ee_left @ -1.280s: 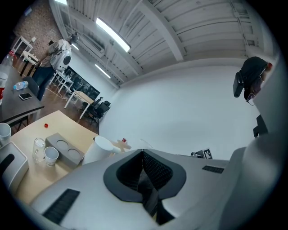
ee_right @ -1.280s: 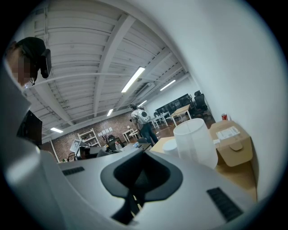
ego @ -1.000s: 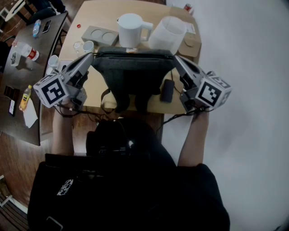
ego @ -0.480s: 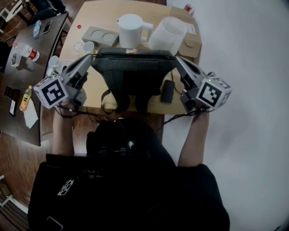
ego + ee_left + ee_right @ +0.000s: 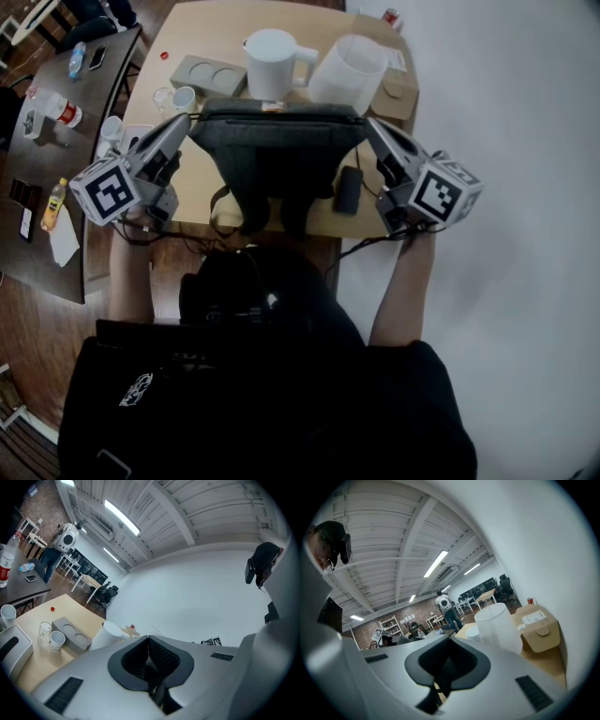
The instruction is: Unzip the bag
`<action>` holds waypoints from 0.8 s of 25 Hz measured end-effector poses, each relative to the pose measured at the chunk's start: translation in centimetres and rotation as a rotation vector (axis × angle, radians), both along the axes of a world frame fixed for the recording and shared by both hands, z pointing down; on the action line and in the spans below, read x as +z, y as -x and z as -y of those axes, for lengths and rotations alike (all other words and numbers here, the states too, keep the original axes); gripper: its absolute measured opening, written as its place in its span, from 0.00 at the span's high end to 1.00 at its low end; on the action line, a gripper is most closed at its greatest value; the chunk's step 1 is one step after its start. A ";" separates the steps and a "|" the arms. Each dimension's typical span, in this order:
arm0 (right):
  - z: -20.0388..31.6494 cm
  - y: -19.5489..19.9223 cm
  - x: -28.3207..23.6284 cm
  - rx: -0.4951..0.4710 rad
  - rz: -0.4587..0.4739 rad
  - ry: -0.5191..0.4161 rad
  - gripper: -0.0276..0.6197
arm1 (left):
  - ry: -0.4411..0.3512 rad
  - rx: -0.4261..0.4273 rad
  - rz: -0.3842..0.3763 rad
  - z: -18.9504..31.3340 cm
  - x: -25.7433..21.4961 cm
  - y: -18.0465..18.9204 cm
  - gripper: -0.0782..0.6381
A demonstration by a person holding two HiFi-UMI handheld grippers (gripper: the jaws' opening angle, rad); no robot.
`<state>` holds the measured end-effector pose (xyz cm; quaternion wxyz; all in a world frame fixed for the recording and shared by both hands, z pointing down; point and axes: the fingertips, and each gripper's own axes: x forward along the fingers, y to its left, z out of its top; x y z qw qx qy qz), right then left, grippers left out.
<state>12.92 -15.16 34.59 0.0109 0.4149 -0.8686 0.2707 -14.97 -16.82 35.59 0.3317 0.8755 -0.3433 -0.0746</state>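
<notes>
A dark grey bag (image 5: pixel 277 155) lies on the wooden table (image 5: pixel 202 192), its straps hanging over the near edge. My left gripper (image 5: pixel 187 119) rests at the bag's top left corner and my right gripper (image 5: pixel 368 122) at its top right corner; I cannot tell whether either touches the fabric. In the left gripper view the left gripper (image 5: pixel 148 638) has its jaws shut, pads together, with nothing seen between them. In the right gripper view the right gripper (image 5: pixel 449 638) is shut too, and the bag does not show there.
Behind the bag stand a white pitcher (image 5: pixel 272 61), a translucent container (image 5: pixel 352 67), a cardboard box (image 5: pixel 396 92), a grey two-hole tray (image 5: pixel 206 71) and small cups (image 5: pixel 183 97). A black flat object (image 5: pixel 348 187) lies right of the bag. A dark side table (image 5: pixel 56 112) holds bottles.
</notes>
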 end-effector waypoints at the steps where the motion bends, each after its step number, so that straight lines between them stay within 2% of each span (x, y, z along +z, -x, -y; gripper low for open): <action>1: 0.0 0.0 0.0 0.000 -0.001 0.000 0.94 | 0.000 0.000 0.000 0.0 0.0 0.0 0.88; 20: 0.1 -1.2 0.8 0.022 0.008 0.013 0.94 | 0.015 -0.015 0.000 0.1 0.8 0.6 0.88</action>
